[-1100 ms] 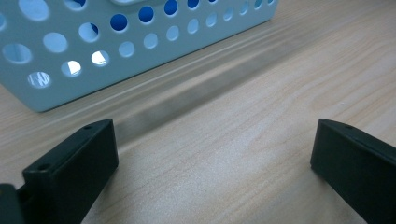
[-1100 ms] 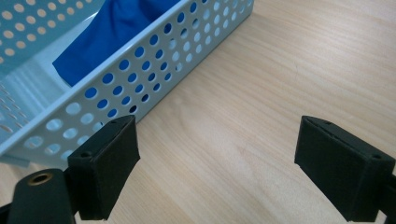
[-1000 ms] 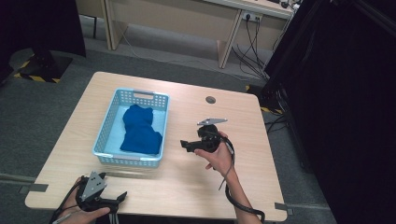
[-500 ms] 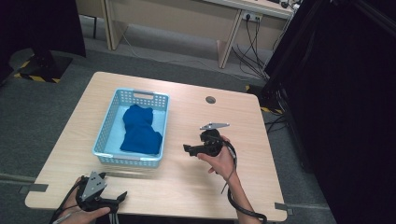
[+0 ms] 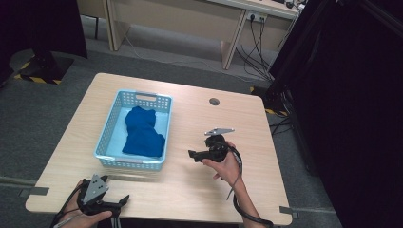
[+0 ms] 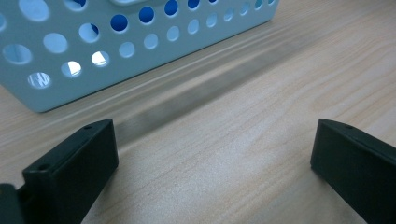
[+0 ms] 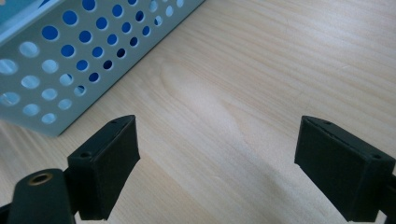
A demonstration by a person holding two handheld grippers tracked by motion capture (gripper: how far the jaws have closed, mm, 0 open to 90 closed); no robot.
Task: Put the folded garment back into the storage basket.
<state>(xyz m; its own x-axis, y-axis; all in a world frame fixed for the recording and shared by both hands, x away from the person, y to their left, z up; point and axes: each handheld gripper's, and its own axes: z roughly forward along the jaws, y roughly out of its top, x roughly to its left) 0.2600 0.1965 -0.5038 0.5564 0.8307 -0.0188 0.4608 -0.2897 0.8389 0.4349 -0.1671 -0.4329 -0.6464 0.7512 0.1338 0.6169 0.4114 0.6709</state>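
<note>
the right gripper [image 5: 192, 154] is released, its jaws set wide apart with nothing but bare table between them. it hangs just right of the basket [image 5: 108, 137], above the wood, pointing toward the basket's near right corner, with the person's right hand [image 5: 223, 164] wrapped around its body and a cable trailing back toward the table's near edge. in the right gripper view [image 7: 217, 168] the basket's perforated wall [image 7: 70, 56] sits up and to the left of the jaws, close but not touching.

the left gripper [image 5: 124, 199] is released too, jaws spread with only table between them. it rests low at the table's near edge, in front of the basket's near left corner, held by the left hand [image 5: 76, 216]. in the left gripper view [image 6: 215, 158] the basket's near wall [image 6: 93, 56] runs across just beyond the jaws, apart from them.

the basket is pale blue with round holes and stands on the left half of the table [image 5: 199, 118]. a blue cloth [image 5: 142, 133] lies bunched inside the basket, toward its right side and middle. behind the basket and to its right, a small dark round hole [image 5: 214, 101] marks the tabletop.
</note>
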